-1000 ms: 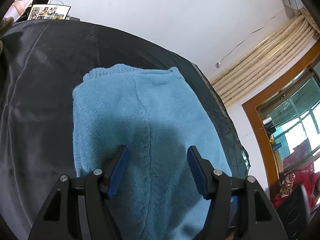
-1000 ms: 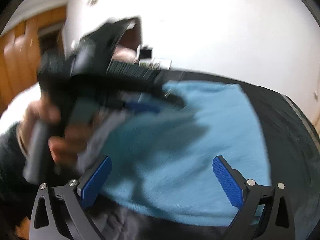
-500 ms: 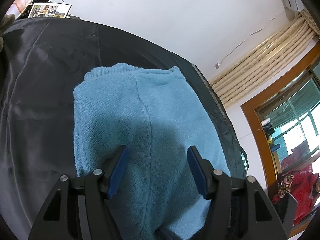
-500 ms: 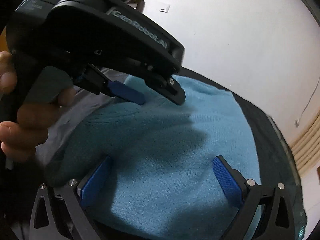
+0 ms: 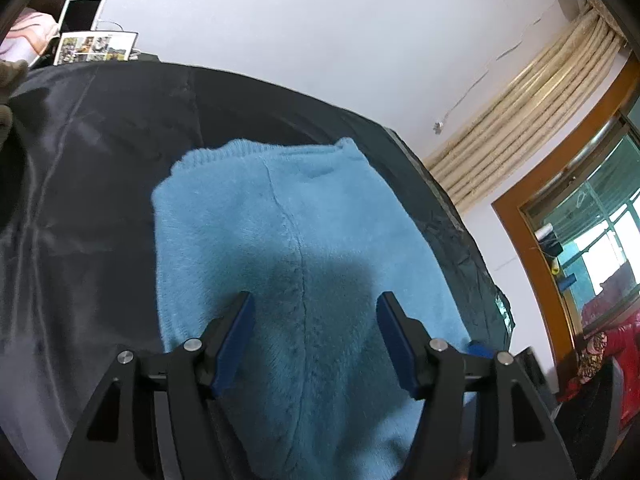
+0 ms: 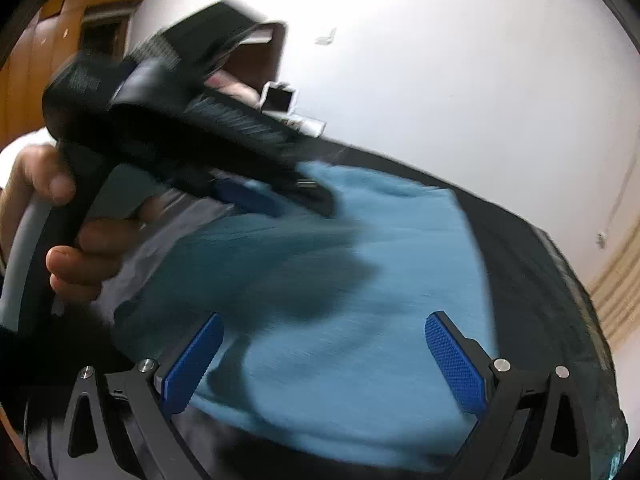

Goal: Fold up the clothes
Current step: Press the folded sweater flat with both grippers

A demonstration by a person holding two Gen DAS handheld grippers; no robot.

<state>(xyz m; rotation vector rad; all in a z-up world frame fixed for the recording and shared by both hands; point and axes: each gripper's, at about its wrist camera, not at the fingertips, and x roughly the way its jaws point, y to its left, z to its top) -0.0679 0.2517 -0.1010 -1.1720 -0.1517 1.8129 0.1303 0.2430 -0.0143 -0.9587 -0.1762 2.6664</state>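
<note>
A light blue knitted sweater (image 5: 280,220) lies folded on the black cloth (image 5: 100,200) that covers the table. My left gripper (image 5: 315,296) hovers over the sweater's near part along its centre crease. Its jaws are opening and the blue pads press on nothing. In the right wrist view the same sweater (image 6: 400,260) fills the middle, blurred by motion. My right gripper (image 6: 325,316) stands wide open above its near edge, nothing between the pads. A person's hand (image 6: 68,256) holds the left gripper's black handle at the upper left there.
A tablet (image 5: 82,14) and a photo print (image 5: 94,46) stand at the table's far left corner. Beige curtains (image 5: 520,92) and a wood-framed window (image 5: 592,240) are to the right. Grey cloth (image 6: 176,212) shows beside the sweater's left edge. Black cloth (image 6: 520,248) borders the sweater on the right.
The left jaws have spread a little wider over the same spot. The right view has swung: the left gripper loomed close half a second ago and now sits further up and left.
</note>
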